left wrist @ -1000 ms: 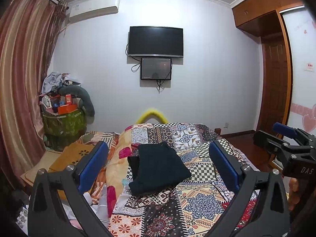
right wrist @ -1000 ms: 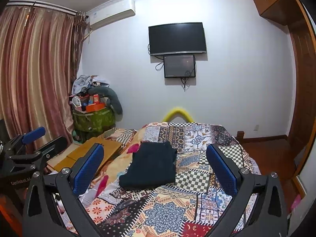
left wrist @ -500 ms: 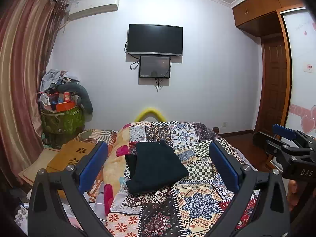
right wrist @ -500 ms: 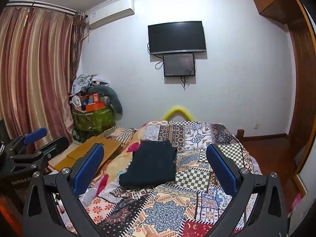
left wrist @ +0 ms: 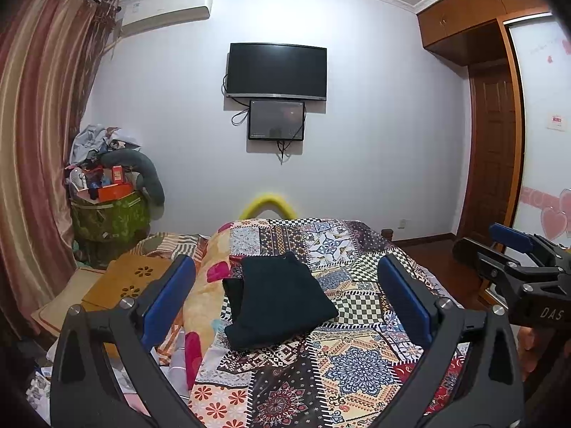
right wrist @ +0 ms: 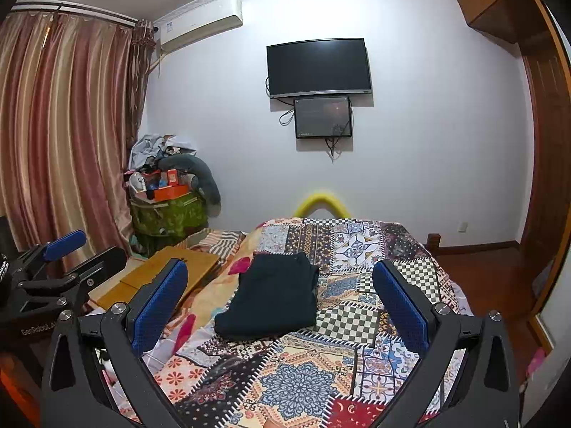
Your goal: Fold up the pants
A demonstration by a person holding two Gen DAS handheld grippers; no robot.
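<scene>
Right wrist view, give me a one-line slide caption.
Open right gripper raised above folded dark pants lying on a patchwork quilt.

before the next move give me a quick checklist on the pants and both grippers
1. Pants folded into a compact stack on the quilt: ok.
2. Fold tidy: not ok, a dark layer sticks out at the stack's left edge in the left wrist view.
3. Left gripper open and empty: ok.
4. Right gripper open and empty: ok.
5. Both grippers off the pants: ok, held back above the near end of the quilt.
6. Layers inside the stack flat: cannot tell, hidden.
</scene>
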